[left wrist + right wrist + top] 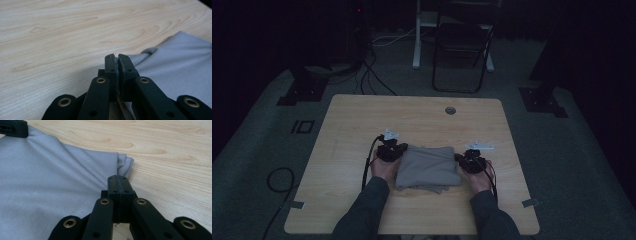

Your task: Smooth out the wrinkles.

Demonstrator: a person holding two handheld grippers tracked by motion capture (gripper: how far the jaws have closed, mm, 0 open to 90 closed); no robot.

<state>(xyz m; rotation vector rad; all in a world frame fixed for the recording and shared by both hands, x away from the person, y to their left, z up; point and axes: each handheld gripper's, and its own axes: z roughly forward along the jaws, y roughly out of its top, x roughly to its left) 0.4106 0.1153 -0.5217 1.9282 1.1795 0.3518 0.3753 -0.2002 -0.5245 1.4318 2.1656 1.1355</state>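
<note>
From the high view, a folded grey cloth lies near the middle of the light wooden tabletop, a little toward the person's edge. The left hand-held gripper sits at the cloth's left side and the right hand-held gripper at its right side, each touching the fabric. Bare wood runs wide beyond the cloth toward the far edge, where a small round grommet is set in the surface, and broad strips stay free on both sides. The tabletop has rounded corners; a dark folding chair stands on the carpet behind it, well apart.

In the left gripper view, the left hand-held gripper has its black jaws pressed together with a thin layer of the cloth pinched between them. The fabric is a smooth, fine knit with soft creases, spreading to the right; pale wood grain fills the left and top.

In the right gripper view, the right hand-held gripper is likewise clamped on the cloth's edge, jaws meeting with hardly a gap. Stacked folded layers show at the corner just beyond the tips. Open wood lies to the right. The other hand-held gripper's dark tip shows at the top left corner on the cloth.
</note>
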